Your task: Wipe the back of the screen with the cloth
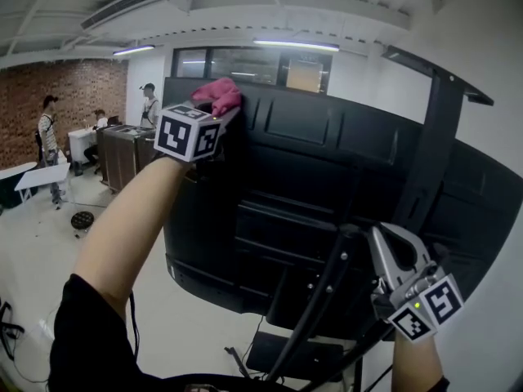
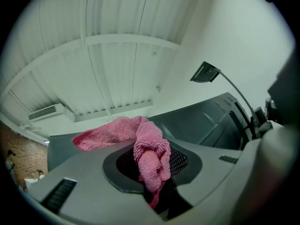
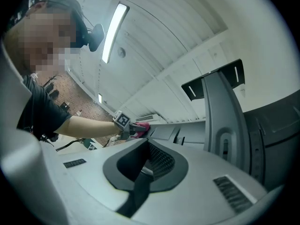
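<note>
Right gripper (image 3: 146, 165) seemingly closed, empty | left gripper (image 1: 222, 114) clamps cloth (image 1: 217, 94) at screen (image 1: 327, 162) back's top edge

pink cloth (image 1: 218, 95) at top of black screen (image 1: 327, 174)

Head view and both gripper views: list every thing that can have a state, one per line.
cloth: pink, bunched, clamped in the jaws.
left gripper: shut on the cloth, raised at the screen's top edge.
right gripper: jaws together, nothing between them, held low near the stand.
screen: upright, black back facing the person.
ceiling light: on.
</note>
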A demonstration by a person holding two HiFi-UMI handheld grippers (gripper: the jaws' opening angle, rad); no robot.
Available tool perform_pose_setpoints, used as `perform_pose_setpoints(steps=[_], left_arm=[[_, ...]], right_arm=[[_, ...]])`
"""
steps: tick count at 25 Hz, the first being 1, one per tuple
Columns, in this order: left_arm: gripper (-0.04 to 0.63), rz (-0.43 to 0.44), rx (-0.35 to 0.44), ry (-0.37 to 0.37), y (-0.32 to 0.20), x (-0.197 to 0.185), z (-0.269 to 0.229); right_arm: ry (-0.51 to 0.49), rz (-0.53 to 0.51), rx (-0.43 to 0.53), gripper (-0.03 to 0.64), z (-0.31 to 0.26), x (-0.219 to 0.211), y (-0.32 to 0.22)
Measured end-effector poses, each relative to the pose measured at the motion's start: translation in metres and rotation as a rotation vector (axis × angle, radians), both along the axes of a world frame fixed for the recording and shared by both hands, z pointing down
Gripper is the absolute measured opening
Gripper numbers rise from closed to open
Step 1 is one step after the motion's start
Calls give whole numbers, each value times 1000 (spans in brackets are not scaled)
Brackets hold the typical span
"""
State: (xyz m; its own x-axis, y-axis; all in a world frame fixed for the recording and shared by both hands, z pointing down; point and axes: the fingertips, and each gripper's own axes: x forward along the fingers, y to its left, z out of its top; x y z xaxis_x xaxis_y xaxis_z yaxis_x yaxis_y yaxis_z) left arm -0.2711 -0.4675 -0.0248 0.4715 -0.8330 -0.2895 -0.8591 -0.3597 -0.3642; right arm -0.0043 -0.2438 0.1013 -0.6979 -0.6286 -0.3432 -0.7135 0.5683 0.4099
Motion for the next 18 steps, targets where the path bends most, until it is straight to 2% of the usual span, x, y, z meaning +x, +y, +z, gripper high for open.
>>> perform_pose_setpoints(steps=[5,11,16,18], left_arm=[[98,85,18,-126,21,88,-4],[98,174,31,-315,42,201,1],[98,274,4,-389,58,263,11],[97,311,7,-394,63,275,18]], right_arm=[[-18,-3,-5,3,6,15,3],[-58,17,-5,3,12,44,11],[-75,34,-7,3,14,63,20],[-77,33,-11,3,16,63,18]])
